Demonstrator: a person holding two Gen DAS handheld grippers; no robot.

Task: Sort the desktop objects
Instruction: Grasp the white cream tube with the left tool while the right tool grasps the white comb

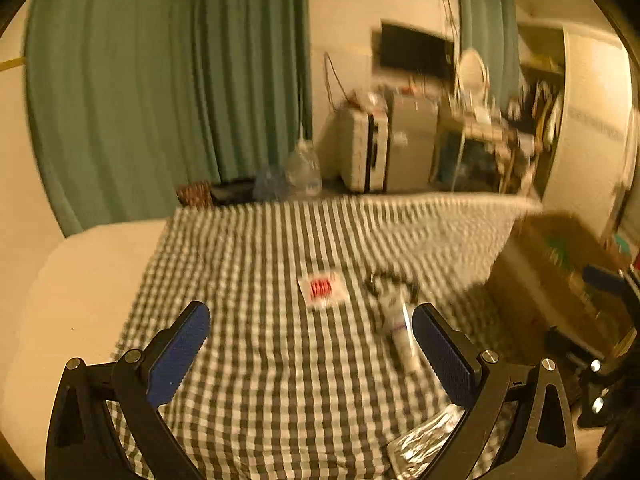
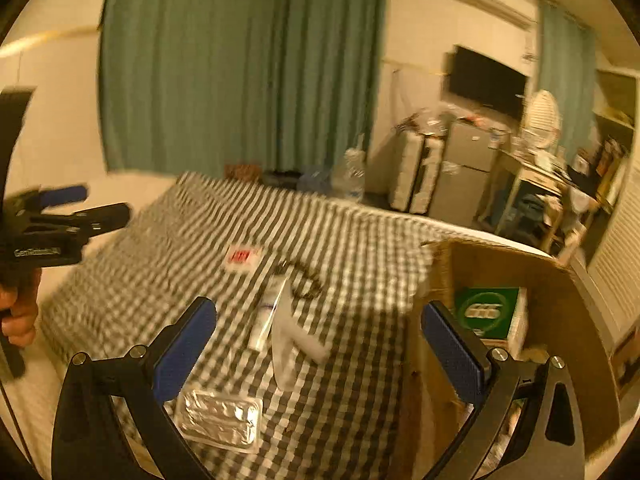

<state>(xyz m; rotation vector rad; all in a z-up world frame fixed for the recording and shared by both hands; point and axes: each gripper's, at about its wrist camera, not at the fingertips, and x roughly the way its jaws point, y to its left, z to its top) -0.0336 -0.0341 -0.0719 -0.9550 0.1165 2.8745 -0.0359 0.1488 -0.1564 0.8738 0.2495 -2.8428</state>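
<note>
On a checked cloth lie a white packet with red print, a dark bracelet or cord, a white tube, a clear plastic piece and a silver blister pack. My left gripper is open and empty above the cloth, and it also shows at the left of the right wrist view. My right gripper is open and empty, above the blister pack and the box edge.
An open cardboard box with a green box inside stands right of the cloth. Behind are green curtains, water bottles, a small fridge, a TV and cluttered shelves.
</note>
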